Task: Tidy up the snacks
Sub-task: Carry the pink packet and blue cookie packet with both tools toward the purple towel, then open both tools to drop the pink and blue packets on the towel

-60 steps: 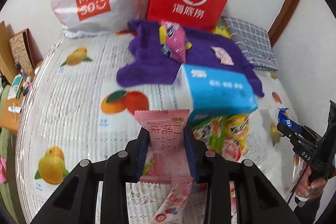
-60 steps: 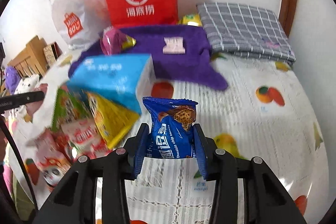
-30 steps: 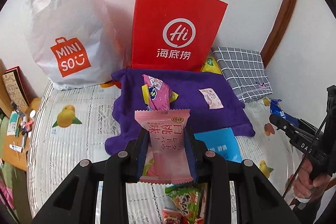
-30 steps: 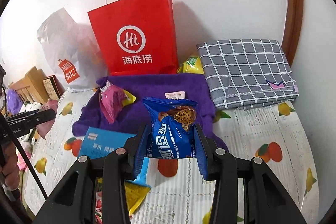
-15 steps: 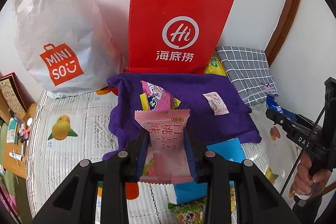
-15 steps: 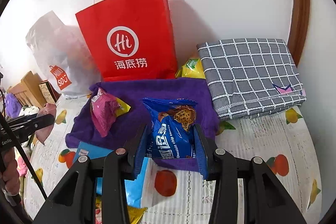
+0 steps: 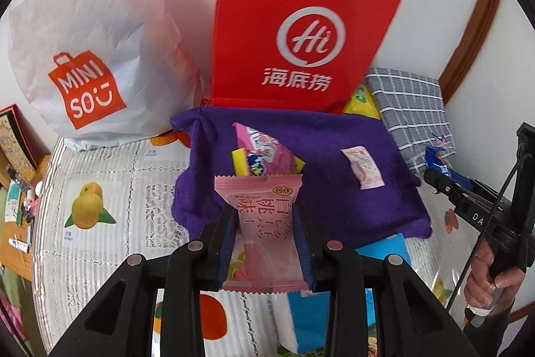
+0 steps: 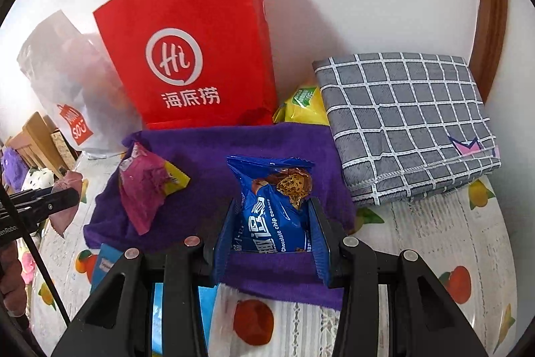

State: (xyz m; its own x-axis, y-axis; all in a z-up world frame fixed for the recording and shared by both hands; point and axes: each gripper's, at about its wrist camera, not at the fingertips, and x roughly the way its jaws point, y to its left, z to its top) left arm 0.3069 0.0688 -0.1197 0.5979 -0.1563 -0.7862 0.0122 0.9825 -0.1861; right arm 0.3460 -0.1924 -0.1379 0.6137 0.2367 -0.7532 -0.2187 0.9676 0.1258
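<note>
1. The left claw [image 7: 265, 243] is clenched on a pink packet [image 7: 264, 230], held upright above the near edge of a purple towel [image 7: 334, 163].
2. The right claw [image 8: 272, 238] grips a blue cookie pack [image 8: 272, 206] — also upright, over the same towel's near part.
3. On the towel lie a magenta snack bag [image 7: 264, 153] toward its left and a small pale pink sachet [image 7: 362, 168] toward its right, well apart.
4. Behind the towel a red paper bag [image 7: 301, 22] stands against the wall, with a white plastic bag [image 7: 87, 39] to its left and a yellow packet [image 8: 304, 104] just beside its right corner.
5. A folded grey checked cloth [image 8: 408, 122] lies right of the towel.
6. All sit on a table [image 7: 110, 189] covered in a fruit-print cloth — a light blue box [image 7: 384, 248] touches the towel's near edge.
</note>
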